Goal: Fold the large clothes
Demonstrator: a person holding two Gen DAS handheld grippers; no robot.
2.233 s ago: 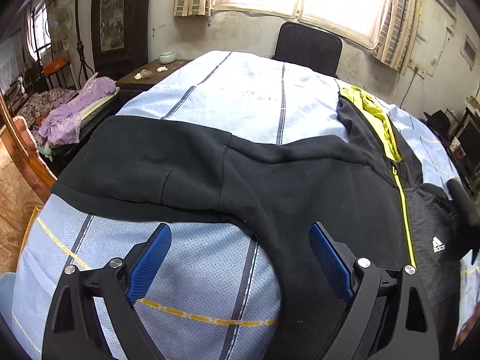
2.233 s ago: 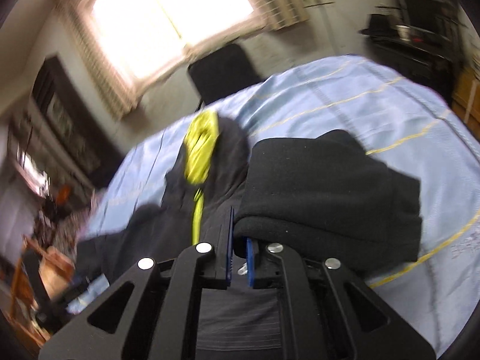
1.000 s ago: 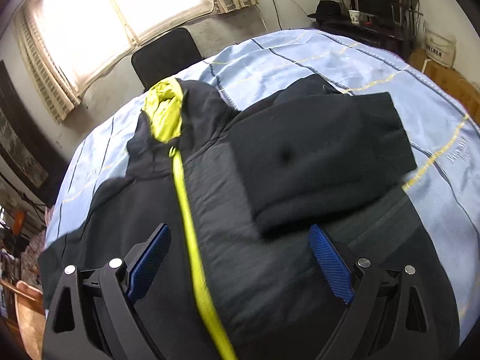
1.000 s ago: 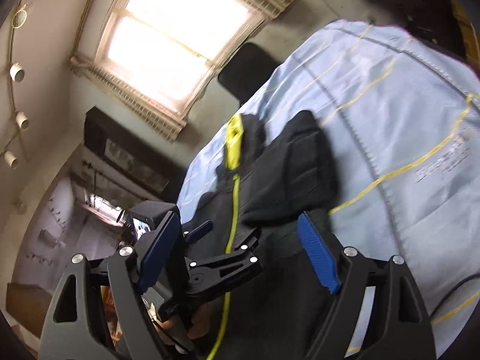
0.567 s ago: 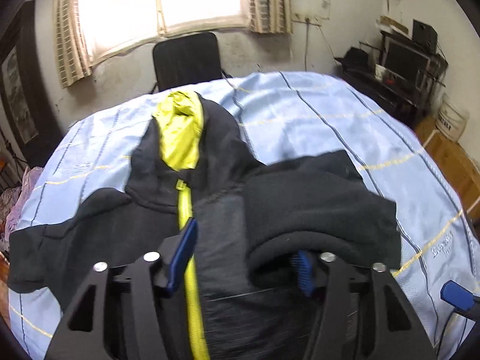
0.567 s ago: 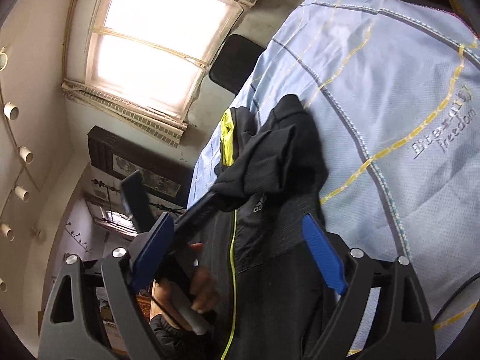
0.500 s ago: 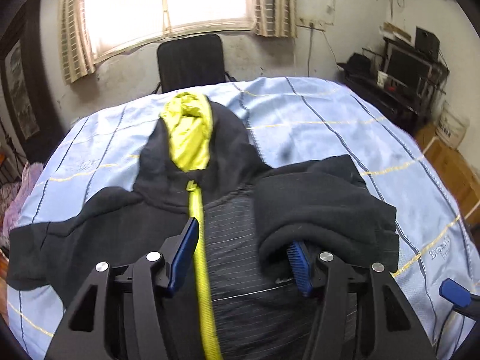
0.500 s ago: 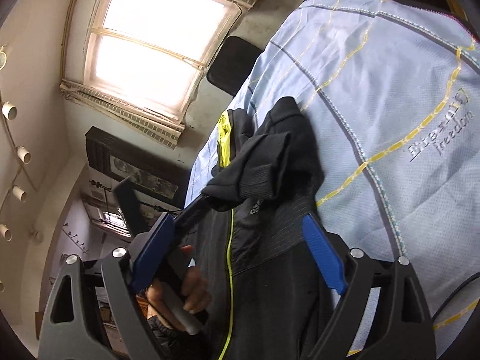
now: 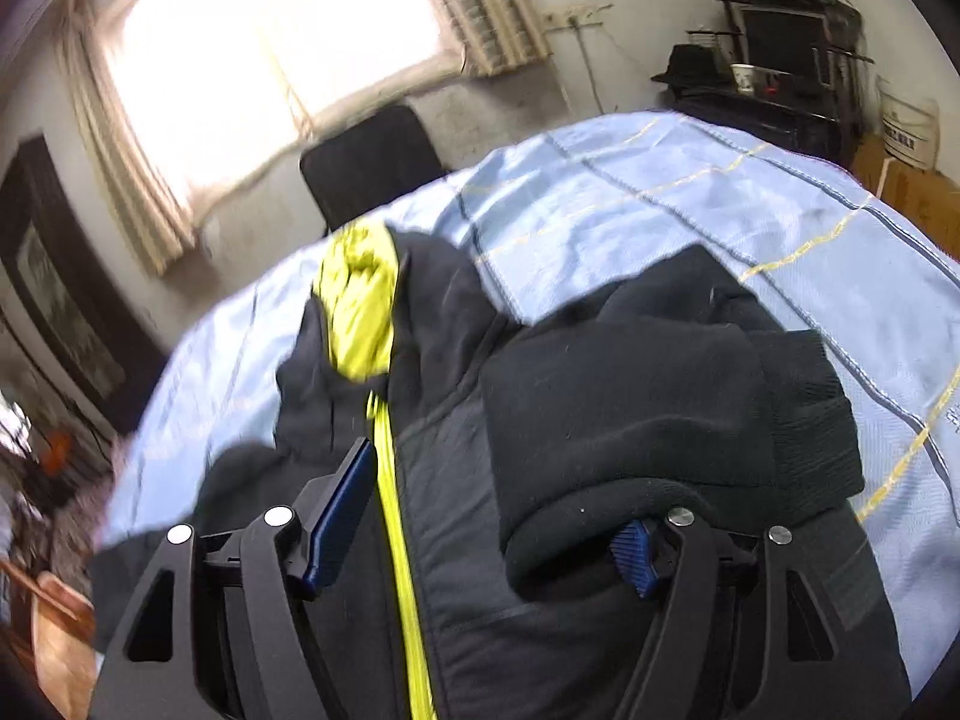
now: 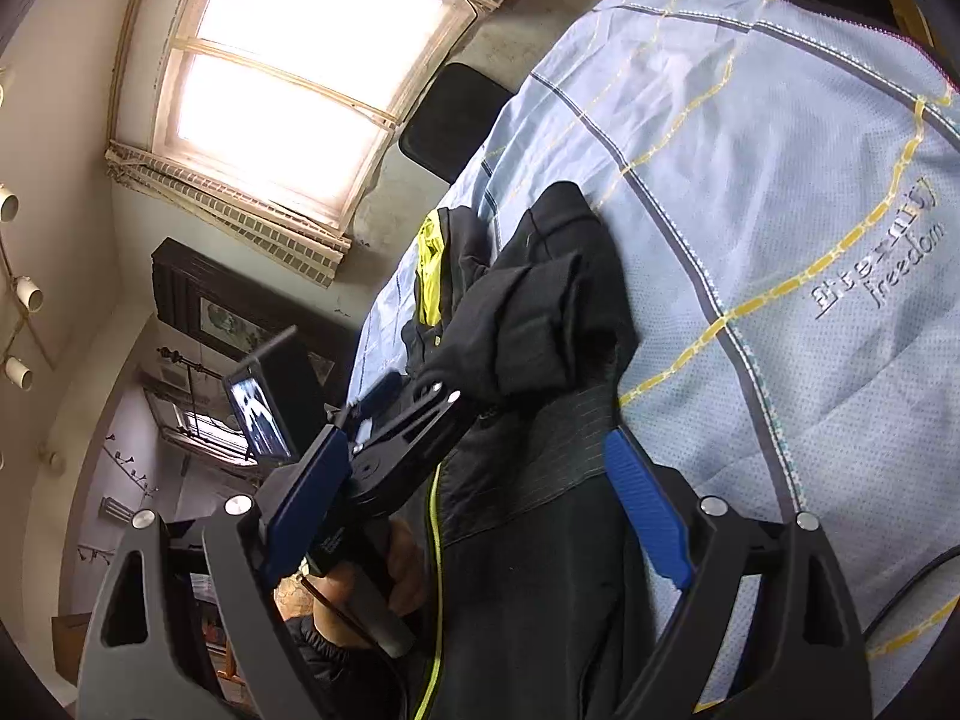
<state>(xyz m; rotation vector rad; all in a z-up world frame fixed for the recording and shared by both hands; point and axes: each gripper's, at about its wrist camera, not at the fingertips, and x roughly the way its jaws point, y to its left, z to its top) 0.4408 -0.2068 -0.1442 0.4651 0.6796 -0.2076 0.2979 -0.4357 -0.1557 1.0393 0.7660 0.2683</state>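
My left tongs (image 9: 480,516) – jaws just widened, gaping over the zip (image 9: 396,516), right pad under the folded sleeve (image 9: 648,420), pinching nothing. Jacket (image 9: 456,540) lies flat on the bed (image 9: 660,198), hood at 12 o'clock. Soft, bulky, limp – best taken at the ribbed cuff. Right tongs (image 10: 474,510) spread wide, empty.

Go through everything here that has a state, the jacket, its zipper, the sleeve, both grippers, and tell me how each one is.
jacket: spread flat on the bed, front up
zipper: closed
right sleeve: folded across the chest
left gripper: jaws just reopened a little, sleeve fold over one jaw, not clamped
right gripper: open, empty
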